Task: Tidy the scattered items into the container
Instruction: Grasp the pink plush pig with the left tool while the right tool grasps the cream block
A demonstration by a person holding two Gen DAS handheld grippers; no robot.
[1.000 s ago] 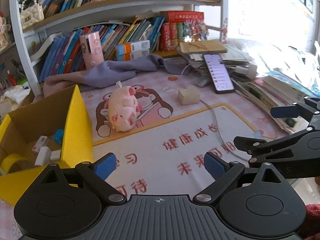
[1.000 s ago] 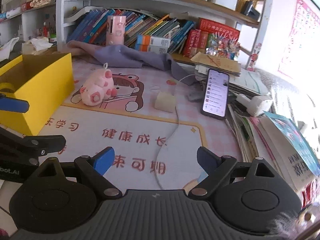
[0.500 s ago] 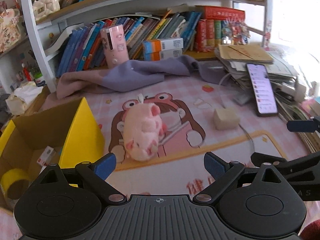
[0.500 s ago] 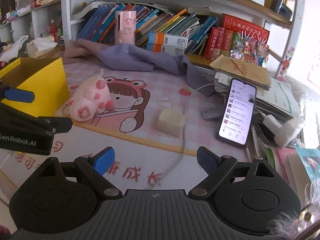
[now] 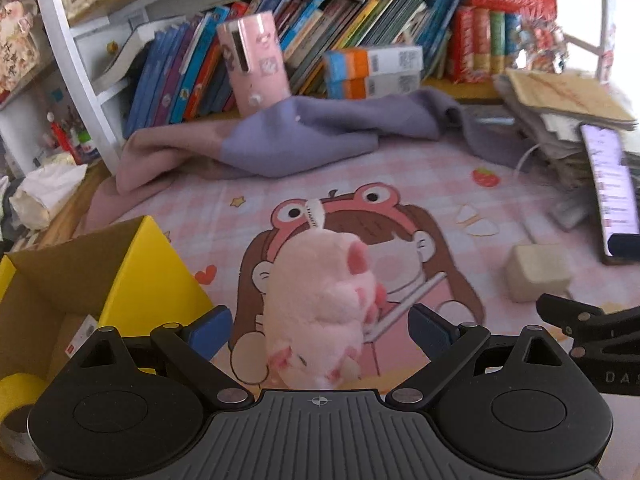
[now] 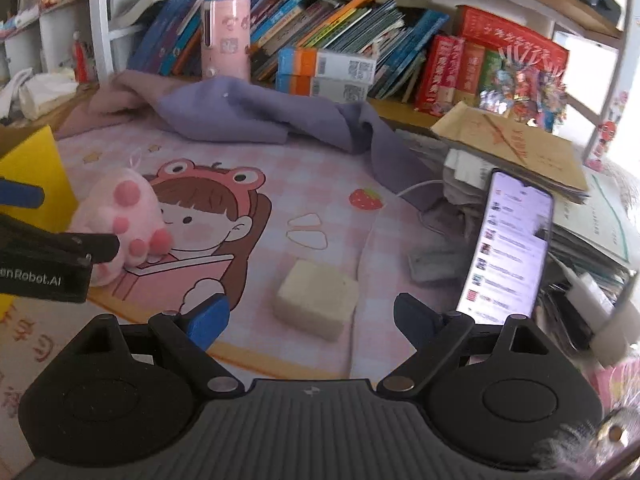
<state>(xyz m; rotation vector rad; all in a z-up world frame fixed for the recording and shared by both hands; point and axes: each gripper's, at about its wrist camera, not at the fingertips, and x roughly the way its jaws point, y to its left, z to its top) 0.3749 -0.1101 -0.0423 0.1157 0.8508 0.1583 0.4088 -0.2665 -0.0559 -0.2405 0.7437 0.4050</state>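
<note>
You're lining your left gripper (image 5: 318,330), jaws wide, around the pink plush (image 5: 320,300): soft, light, squashy, so pinch mid-body. Right gripper (image 6: 310,314) is hovering open near the beige block (image 6: 316,300).

White bookshelf (image 5: 80,80) packed with leaning books (image 6: 320,32) behind the desk (image 6: 340,168). Desk under pink checked cartoon mat. Strong daylight from window (image 6: 592,68) at right, overexposed. Paper stacks (image 6: 520,144) along right edge.

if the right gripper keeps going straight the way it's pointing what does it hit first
Most likely the cream block on the mat: it lies just ahead, between the open right gripper fingers' lines. Depth is hard to judge, so it might touch the mat beside it.
</note>
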